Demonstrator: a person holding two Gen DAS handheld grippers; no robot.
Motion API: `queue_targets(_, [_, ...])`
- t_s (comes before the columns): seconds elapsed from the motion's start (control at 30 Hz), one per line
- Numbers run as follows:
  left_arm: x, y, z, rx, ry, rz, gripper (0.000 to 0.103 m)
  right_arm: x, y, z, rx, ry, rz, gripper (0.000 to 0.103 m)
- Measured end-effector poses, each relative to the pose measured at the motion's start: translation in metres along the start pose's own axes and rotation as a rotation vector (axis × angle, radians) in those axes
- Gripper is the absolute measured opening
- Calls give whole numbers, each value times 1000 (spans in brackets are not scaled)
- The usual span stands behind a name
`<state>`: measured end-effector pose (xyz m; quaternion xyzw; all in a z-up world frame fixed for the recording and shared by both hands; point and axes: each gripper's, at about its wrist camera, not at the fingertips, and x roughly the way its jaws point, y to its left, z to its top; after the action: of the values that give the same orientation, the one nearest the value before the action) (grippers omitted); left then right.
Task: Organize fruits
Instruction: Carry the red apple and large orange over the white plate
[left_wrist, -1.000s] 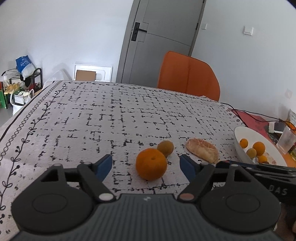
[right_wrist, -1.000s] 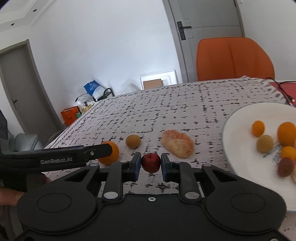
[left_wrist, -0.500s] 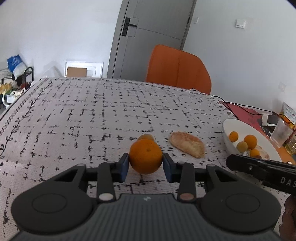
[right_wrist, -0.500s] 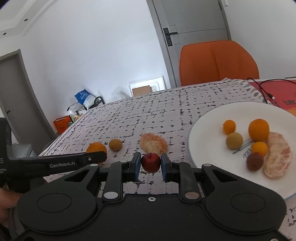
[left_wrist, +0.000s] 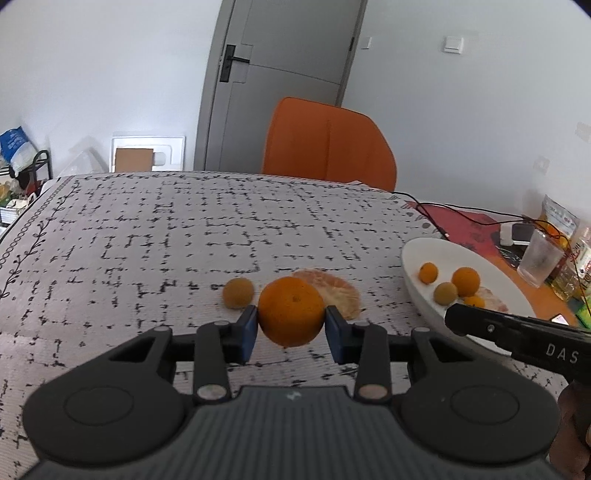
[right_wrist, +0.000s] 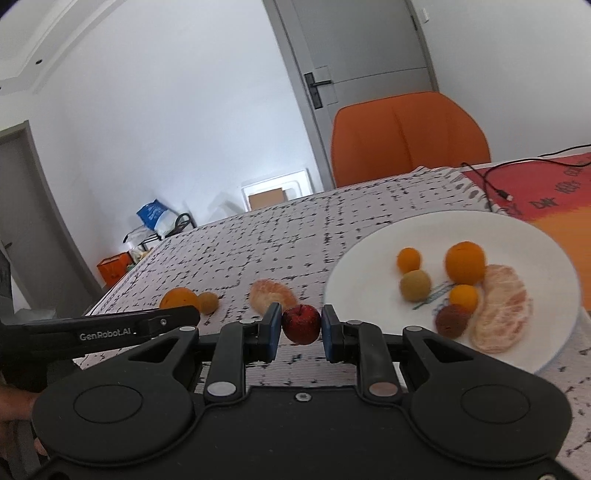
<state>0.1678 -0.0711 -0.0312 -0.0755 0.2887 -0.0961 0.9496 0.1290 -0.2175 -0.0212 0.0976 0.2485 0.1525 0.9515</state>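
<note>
My left gripper (left_wrist: 290, 328) is shut on an orange (left_wrist: 291, 312) and holds it above the patterned tablecloth. Behind it lie a small brownish fruit (left_wrist: 238, 292) and a peeled citrus piece (left_wrist: 338, 291). My right gripper (right_wrist: 297, 331) is shut on a small red apple (right_wrist: 301, 323), just left of the white plate (right_wrist: 369, 258). The plate holds several small fruits and a peeled citrus piece (right_wrist: 502, 308). The plate also shows in the left wrist view (left_wrist: 417, 266).
An orange chair (left_wrist: 328, 144) stands at the table's far edge before a grey door. A black cable (left_wrist: 443, 216), a plastic cup (left_wrist: 539, 260) and packets sit on a red mat at the right. A shelf with bags (left_wrist: 18, 166) stands at the left.
My left gripper shut on the orange and lifted it. My right gripper carried the red apple rightward, closer to the plate.
</note>
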Motion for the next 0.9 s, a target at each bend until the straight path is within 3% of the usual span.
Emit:
queue_targets(0.57, [2, -43, 2, 58, -5, -52, 38, -21, -40, -8, 66, -24, -58, 22])
queue_targets(0.63, [3, -46, 2, 62, -5, -60, 38, -23, -41, -9, 69, -26, -62, 29])
queue_targets(0.9, [9, -63, 2, 82, -1, -90, 38, -30, -50, -11, 83, -34, -80, 29])
